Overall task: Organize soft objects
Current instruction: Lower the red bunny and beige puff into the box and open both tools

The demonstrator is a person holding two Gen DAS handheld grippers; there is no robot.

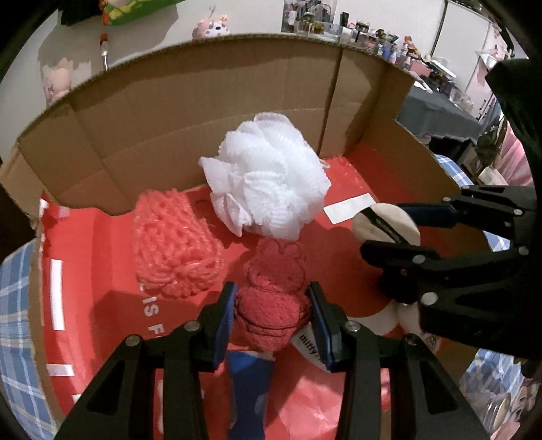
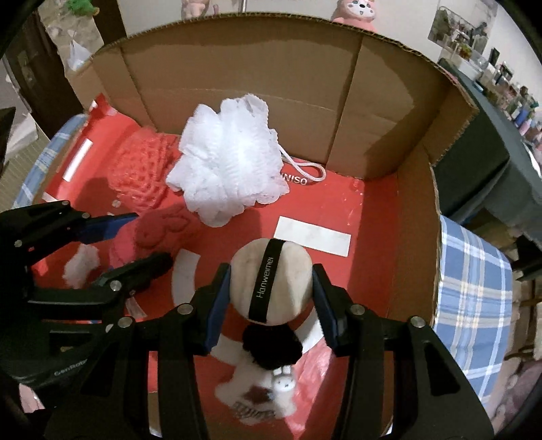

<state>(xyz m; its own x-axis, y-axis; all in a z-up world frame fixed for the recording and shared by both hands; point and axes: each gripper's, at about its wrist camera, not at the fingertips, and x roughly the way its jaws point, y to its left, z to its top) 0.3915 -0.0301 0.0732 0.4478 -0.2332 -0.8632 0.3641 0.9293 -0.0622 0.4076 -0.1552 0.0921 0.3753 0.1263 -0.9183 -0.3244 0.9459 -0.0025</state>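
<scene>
Soft objects: one white pouf (image 1: 267, 176), one coral sponge (image 1: 174, 247), two claw-held.

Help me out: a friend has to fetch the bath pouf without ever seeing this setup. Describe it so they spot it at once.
Look inside the open cardboard box with the red floor. Against its back wall sits the white mesh bath pouf, a frilly ball with a white cord loop. It is the only white, ruffled thing there: the coral knitted bundle beside it is pinkish red and tightly woven.

Home room, plush toys (image 1: 211, 28), cluttered shelf (image 1: 372, 34), plaid bedding (image 2: 474, 298)
</scene>
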